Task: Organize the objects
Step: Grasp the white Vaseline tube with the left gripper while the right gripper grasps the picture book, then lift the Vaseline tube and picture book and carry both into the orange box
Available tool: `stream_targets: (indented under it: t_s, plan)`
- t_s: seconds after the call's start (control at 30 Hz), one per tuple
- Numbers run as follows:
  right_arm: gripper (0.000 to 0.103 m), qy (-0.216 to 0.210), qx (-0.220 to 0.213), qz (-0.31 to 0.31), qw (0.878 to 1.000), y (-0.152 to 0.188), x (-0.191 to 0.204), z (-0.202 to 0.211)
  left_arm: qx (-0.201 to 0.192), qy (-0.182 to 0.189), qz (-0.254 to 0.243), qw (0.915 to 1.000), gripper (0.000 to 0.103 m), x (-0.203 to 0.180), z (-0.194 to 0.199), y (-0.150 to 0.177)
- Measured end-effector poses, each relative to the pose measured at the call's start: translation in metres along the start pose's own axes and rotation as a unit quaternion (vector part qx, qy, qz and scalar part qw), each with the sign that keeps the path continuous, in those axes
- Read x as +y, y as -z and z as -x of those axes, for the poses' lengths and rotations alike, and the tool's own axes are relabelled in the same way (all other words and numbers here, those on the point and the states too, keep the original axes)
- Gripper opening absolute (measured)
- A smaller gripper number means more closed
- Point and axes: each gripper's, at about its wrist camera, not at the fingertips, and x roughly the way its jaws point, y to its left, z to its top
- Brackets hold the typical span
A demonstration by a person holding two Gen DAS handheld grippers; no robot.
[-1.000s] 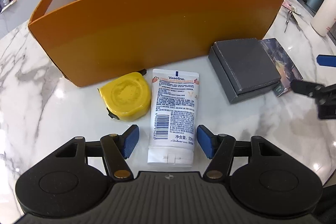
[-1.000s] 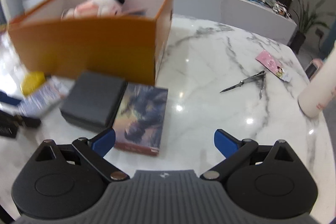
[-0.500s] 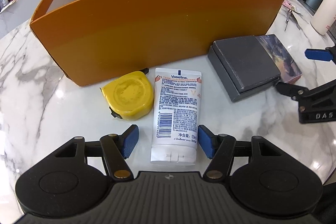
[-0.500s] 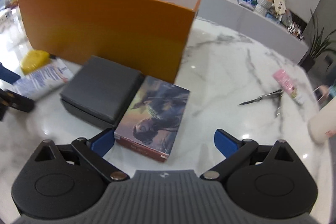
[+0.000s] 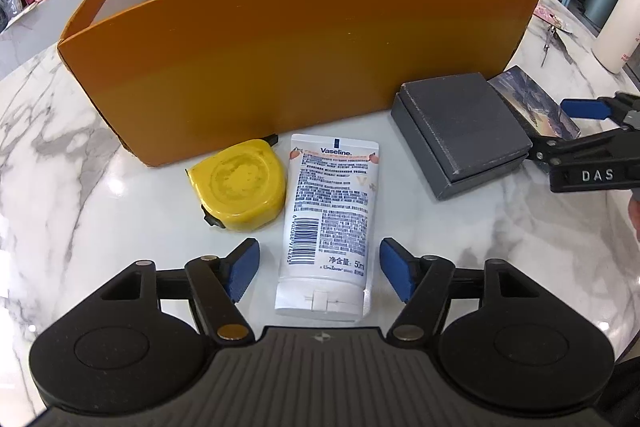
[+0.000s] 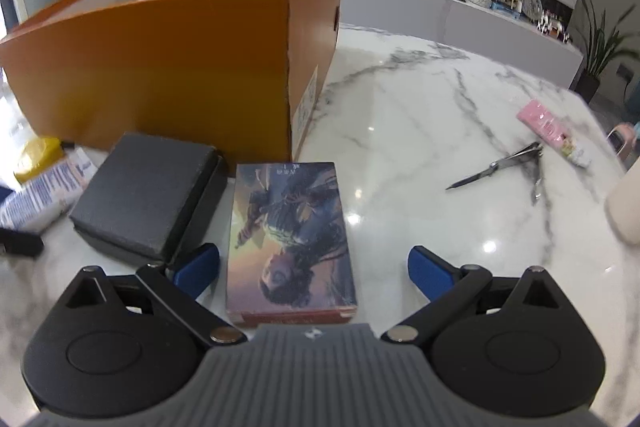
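While both grippers hover over the marble table (image 6: 420, 115), the orange box (image 5: 304, 59) stands behind the loose things.

In front of its wall lie the grey box (image 5: 460, 131) and, touching its side, the picture box (image 6: 290, 231) — between the spread, released fingers of the right gripper (image 6: 314, 267), no pad touching. The Vaseline tube (image 5: 330, 215) lies beside the yellow tape measure (image 5: 240, 185); the left gripper (image 5: 320, 271) straddles the tube's cap end, jaws just widened — pads clear of it.

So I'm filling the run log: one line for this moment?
left gripper: open, just widened around Vaseline tube | right gripper: open over picture box | orange box: behind
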Motion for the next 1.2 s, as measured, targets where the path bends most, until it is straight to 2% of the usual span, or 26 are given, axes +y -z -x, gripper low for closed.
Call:
stream_targets:
  t_s: [0.17, 0.27, 0.3, 0.33, 0.4, 0.47, 0.9, 1.2]
  plan:
    - [0.102, 0.004, -0.002, -0.004, 1.0, -0.001, 0.003, -0.002, -0.01, 0.002, -0.002, 0.9999, 0.082, -0.006, 0.0, 0.002]
    - [0.099, 0.009, 0.004, -0.007, 1.0, -0.003, 0.005, -0.001, -0.015, 0.007, -0.009, 0.9998, 0.075, -0.01, 0.002, 0.004]
    - [0.082, 0.009, -0.002, -0.005, 1.0, -0.003, 0.006, 0.001, -0.015, 0.007, -0.009, 0.9998, 0.059, -0.011, 0.003, 0.003]
    - [0.059, 0.002, -0.011, -0.006, 1.0, -0.004, 0.006, 0.005, -0.019, 0.008, -0.007, 0.9998, 0.051, -0.011, 0.006, 0.003]
    - [0.059, 0.016, -0.002, -0.008, 1.0, -0.005, 0.008, 0.008, -0.013, 0.026, 0.005, 0.9996, 0.051, -0.008, 0.007, 0.002]
    - [0.059, 0.013, -0.001, -0.012, 1.0, -0.004, 0.006, 0.009, -0.01, 0.031, 0.006, 0.9994, 0.051, -0.007, 0.007, 0.003]
    - [0.059, -0.004, 0.013, -0.038, 0.999, -0.001, -0.006, 0.036, -0.033, 0.024, -0.008, 0.9991, 0.051, -0.013, 0.032, 0.003]
    - [0.059, -0.039, -0.014, -0.049, 0.998, 0.0, 0.004, 0.082, -0.054, 0.023, -0.024, 0.998, 0.051, -0.025, 0.052, 0.004]
